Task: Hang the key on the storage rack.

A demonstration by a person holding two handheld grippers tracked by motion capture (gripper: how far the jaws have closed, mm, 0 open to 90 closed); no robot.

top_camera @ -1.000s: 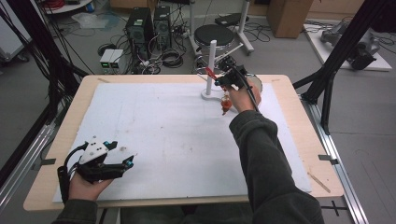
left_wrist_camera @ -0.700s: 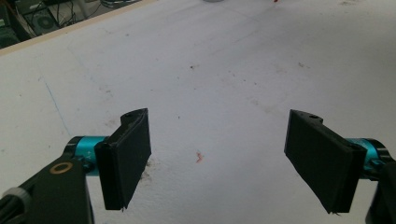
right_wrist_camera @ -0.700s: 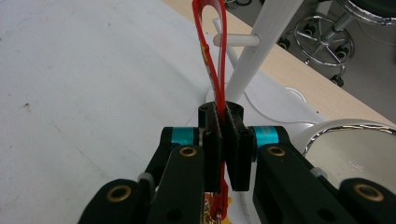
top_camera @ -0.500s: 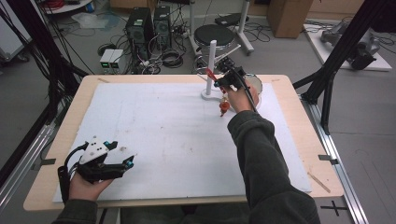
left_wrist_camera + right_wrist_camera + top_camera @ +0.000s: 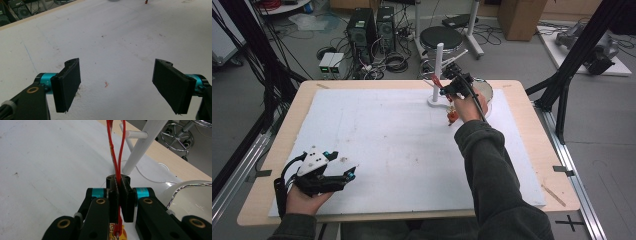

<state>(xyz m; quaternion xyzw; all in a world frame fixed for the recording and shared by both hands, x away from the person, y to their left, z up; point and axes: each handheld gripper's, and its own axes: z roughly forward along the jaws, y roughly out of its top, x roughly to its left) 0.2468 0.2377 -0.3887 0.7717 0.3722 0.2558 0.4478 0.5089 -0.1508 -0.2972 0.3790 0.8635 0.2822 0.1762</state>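
Near the bench's (image 5: 532, 165) front-left corner: left gripper (image 5: 348, 174) resting idle on the white mat (image 5: 387, 145), fingers (image 5: 67, 83) spread wide, nothing between them. Toward the far edge, right of centre: right gripper (image 5: 443, 90) closed tight on a red cord loop (image 5: 115, 157), its orange charm (image 5: 453, 117) dangling below the hand, beside the white peg stand (image 5: 438, 65). Just right of that, a white bowl (image 5: 484, 90). Likely step: hanging the loop on the stand. Next: lift the loop over a side peg (image 5: 136, 134), then release
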